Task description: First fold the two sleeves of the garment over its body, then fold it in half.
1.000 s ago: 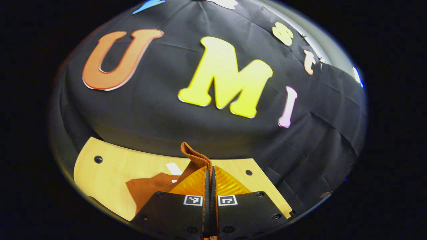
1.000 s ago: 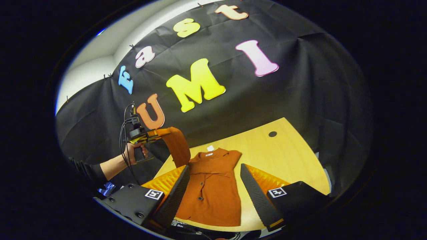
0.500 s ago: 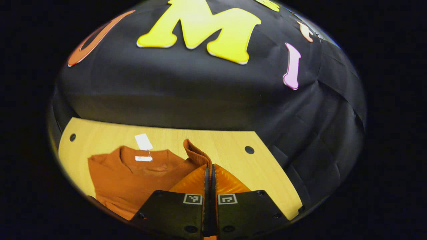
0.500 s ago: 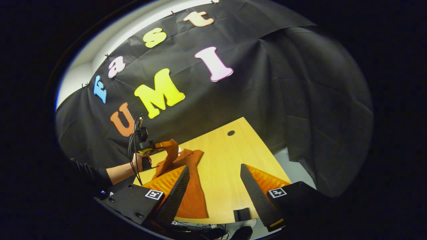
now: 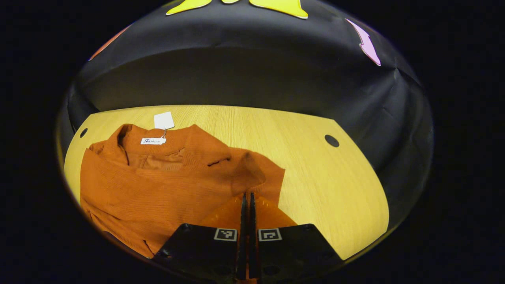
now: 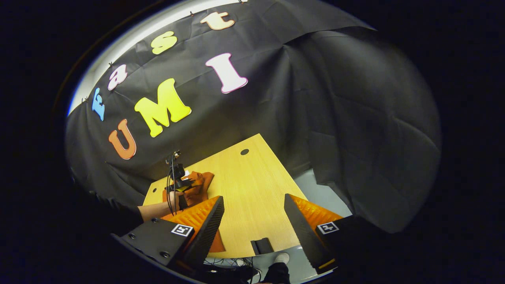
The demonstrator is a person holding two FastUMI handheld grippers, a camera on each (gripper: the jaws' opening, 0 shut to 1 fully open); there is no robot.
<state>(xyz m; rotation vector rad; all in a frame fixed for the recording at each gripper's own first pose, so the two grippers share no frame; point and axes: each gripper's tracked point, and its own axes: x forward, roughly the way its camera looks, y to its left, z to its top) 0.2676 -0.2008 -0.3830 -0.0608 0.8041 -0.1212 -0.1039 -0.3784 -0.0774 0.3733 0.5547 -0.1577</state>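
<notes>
An orange ribbed garment [image 5: 158, 185] lies on the wooden table [image 5: 315, 173], collar toward the far edge with a white hang tag [image 5: 163, 120]. One sleeve [image 5: 252, 171] is draped over the body and runs up to my left gripper [image 5: 246, 196], which is shut on it low over the cloth. In the right gripper view the garment [image 6: 201, 180] shows small at the table's far left, under the left gripper [image 6: 178, 182] and the hand [image 6: 173, 196] holding it. My right gripper [image 6: 253, 199] is open and holds nothing, well back from the garment, above the table's near edge.
The bare tabletop [image 6: 252, 189] stretches right of the garment, with round holes [image 5: 331, 140] near its corners. A small black block [image 6: 262, 245] sits at the near edge. A shoe [image 6: 282, 258] shows on the floor below. Black cloth walls the table's far sides.
My left gripper has come down from high up, carrying the sleeve over the garment's body. My right gripper has drawn back and to the right, away from the garment, staying open.
</notes>
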